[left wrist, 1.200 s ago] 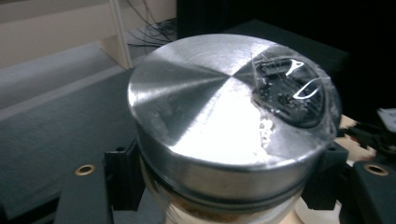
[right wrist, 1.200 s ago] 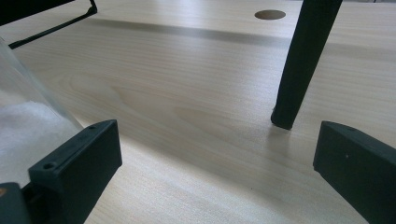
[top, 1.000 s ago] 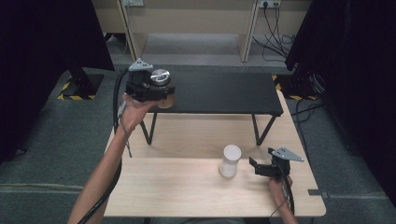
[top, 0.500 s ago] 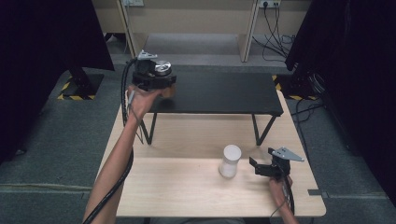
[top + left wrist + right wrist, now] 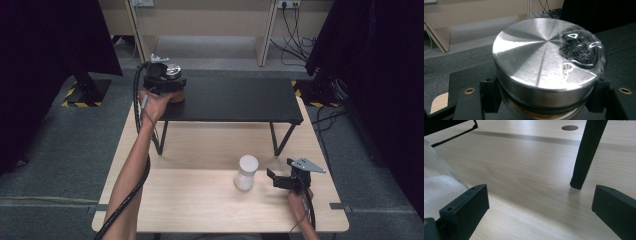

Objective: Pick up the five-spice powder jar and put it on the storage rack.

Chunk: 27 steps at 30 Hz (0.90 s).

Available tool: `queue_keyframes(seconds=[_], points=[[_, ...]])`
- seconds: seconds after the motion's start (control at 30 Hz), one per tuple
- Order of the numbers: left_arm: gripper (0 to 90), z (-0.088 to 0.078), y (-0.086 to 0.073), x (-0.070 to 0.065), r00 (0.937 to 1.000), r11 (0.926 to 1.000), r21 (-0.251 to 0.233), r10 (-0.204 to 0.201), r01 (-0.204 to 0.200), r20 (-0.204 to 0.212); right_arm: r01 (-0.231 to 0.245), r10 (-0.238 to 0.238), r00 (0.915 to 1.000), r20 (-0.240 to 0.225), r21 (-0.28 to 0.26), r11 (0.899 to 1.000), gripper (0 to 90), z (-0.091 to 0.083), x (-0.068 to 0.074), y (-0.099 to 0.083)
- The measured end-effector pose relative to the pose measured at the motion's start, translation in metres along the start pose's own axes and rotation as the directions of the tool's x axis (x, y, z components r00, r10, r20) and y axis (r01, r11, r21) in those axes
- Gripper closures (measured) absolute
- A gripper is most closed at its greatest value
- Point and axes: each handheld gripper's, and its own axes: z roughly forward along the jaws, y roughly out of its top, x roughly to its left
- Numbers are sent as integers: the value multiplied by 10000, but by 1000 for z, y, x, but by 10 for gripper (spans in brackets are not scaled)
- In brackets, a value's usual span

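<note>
A jar with a brushed metal lid (image 5: 536, 57) and brownish contents sits between the jaws of my left gripper (image 5: 544, 93), which is shut on it below the lid. In the high view the left gripper (image 5: 169, 84) holds the jar (image 5: 173, 74) over the left end of the black low shelf (image 5: 235, 100). A clear container with a white lid (image 5: 247, 172) stands on the wooden table (image 5: 200, 200). My right gripper (image 5: 274, 179) stands open just right of it. In the right gripper view the container's white contents (image 5: 436, 187) show beside the left jaw of the right gripper (image 5: 539, 207).
The shelf's slanted black leg (image 5: 586, 155) stands on the table ahead of the right gripper. A round hole (image 5: 569, 127) is cut in the table beyond it. Black curtains (image 5: 45, 40) hang on both sides, and cables (image 5: 295, 20) lie on the floor behind.
My left gripper has carried the jar away from the person and slightly right, onto the shelf's left end. The right gripper and the white container have not moved.
</note>
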Motion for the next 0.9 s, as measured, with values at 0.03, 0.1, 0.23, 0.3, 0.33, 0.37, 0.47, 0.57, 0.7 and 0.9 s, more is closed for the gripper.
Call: queue_keyframes(seconds=[0.03,0.1,0.23,0.3,0.33,0.37,0.47,0.57,0.7,0.9], points=[[306,1,-1,-1,10000,10000,20,21,-21,-8,8,-8,10000,-3,1,10000,11,0,0,0],[305,2,-4,-2,9999,9999,-84,125,-126,-60,14,-14,10000,2,-1,10000,11,0,0,0],[301,1,-3,-3,9999,9999,-46,150,-150,-65,26,-26,10000,5,0,10000,11,0,0,0],[301,1,-4,-2,9999,9999,-107,123,-123,-41,25,-25,10000,9,-4,10000,11,0,0,0],[299,1,-4,-2,9999,9998,-124,131,-132,-38,26,-26,10000,2,-4,10000,11,0,0,0],[295,0,-4,-2,9999,9998,-158,111,-111,-30,25,-25,10000,-4,1,10000,11,0,0,0],[221,-2,0,-3,10000,9999,-103,-52,51,-72,28,-28,10000,-7,16,10000,12,0,0,0],[161,-7,2,-4,9999,9999,-141,-82,80,-127,39,-39,10000,4,2,10000,12,0,0,0],[116,-11,4,-3,9998,10000,36,-27,28,-214,64,-64,10000,10,12,10000,12,0,1,0],[92,-16,5,1,10000,9997,223,-70,69,43,66,-66,10000,18,34,10000,12,0,1,1]])
